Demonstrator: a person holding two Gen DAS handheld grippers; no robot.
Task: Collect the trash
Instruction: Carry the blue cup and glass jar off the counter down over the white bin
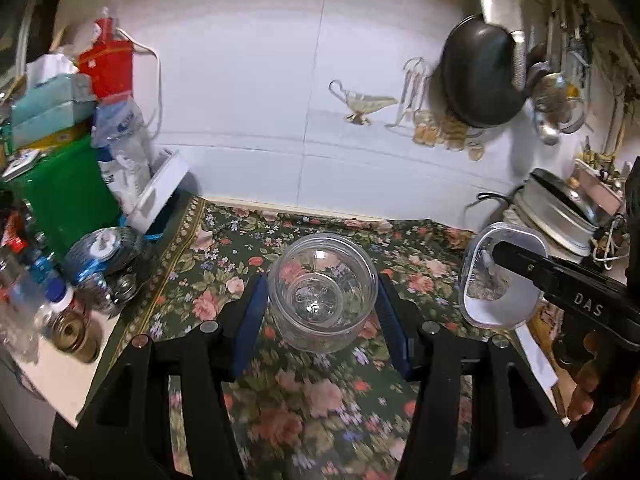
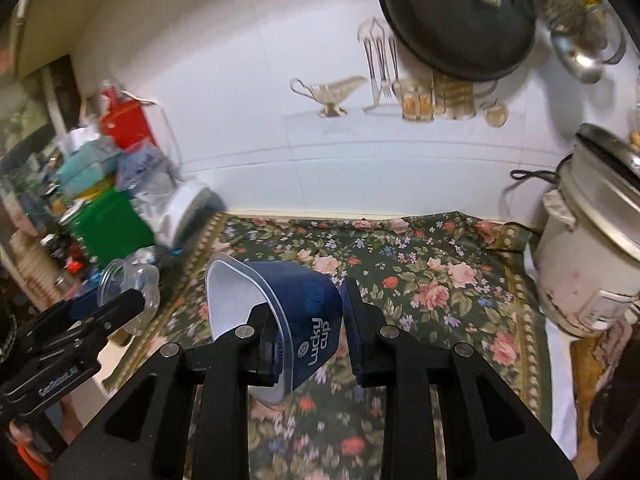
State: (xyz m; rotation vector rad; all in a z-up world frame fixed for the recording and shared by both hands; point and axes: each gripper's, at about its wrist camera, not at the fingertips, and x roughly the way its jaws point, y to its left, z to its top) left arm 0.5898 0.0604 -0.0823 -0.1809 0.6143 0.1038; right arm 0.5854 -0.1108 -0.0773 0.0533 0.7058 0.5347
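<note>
Left wrist view: the left gripper [image 1: 322,300] is clamped on a clear glass jar [image 1: 322,292], its blue pads touching both sides, above the flowered cloth [image 1: 312,408] covering the desk. To the right, the cup [image 1: 502,276] shows its open mouth, near the desk's right edge.

Right wrist view: the right gripper [image 2: 306,320] is clamped on the blue cup [image 2: 292,312], tilted with its mouth facing left. The jar [image 2: 130,292] is at the desk's left edge.

left clutter [image 1: 60,184] blurred (labels unreadable)
</note>
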